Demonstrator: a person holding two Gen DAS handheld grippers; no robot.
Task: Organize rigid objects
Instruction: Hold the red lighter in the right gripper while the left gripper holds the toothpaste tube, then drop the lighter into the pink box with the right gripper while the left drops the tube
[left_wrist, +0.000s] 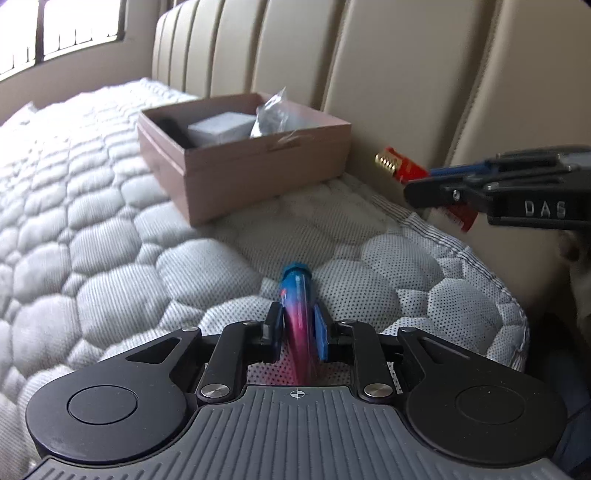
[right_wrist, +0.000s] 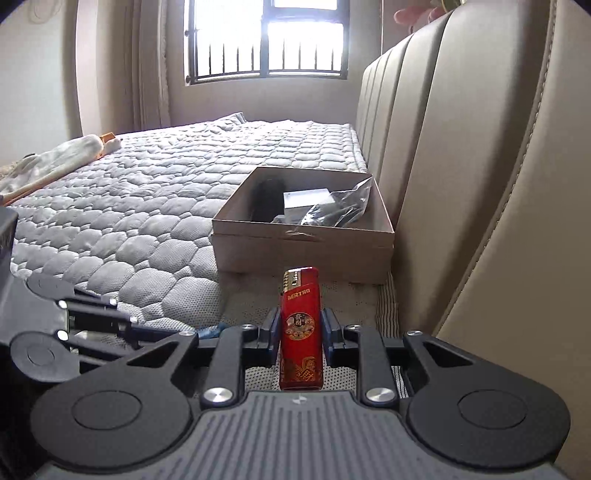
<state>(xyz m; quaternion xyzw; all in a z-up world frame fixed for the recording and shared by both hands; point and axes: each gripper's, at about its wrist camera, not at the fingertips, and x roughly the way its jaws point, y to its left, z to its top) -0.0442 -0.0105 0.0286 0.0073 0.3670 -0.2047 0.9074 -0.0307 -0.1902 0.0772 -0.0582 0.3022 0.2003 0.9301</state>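
Observation:
My left gripper (left_wrist: 298, 325) is shut on a blue-and-pink tube-shaped object (left_wrist: 297, 295) and holds it just above the quilted mattress. My right gripper (right_wrist: 300, 325) is shut on a red lighter (right_wrist: 300, 332) with a gold top, held upright. The right gripper and its lighter (left_wrist: 402, 166) also show at the right of the left wrist view. An open cardboard box (left_wrist: 266, 173) sits on the mattress by the headboard, ahead of both grippers. It (right_wrist: 303, 251) holds a dark object, a white box and a clear plastic bag.
The beige padded headboard (right_wrist: 480, 184) runs along the right side. The mattress edge (left_wrist: 491, 280) drops off at the right. A pale cloth bundle (right_wrist: 51, 162) lies at the far left of the bed. A barred window (right_wrist: 266, 40) is at the far end.

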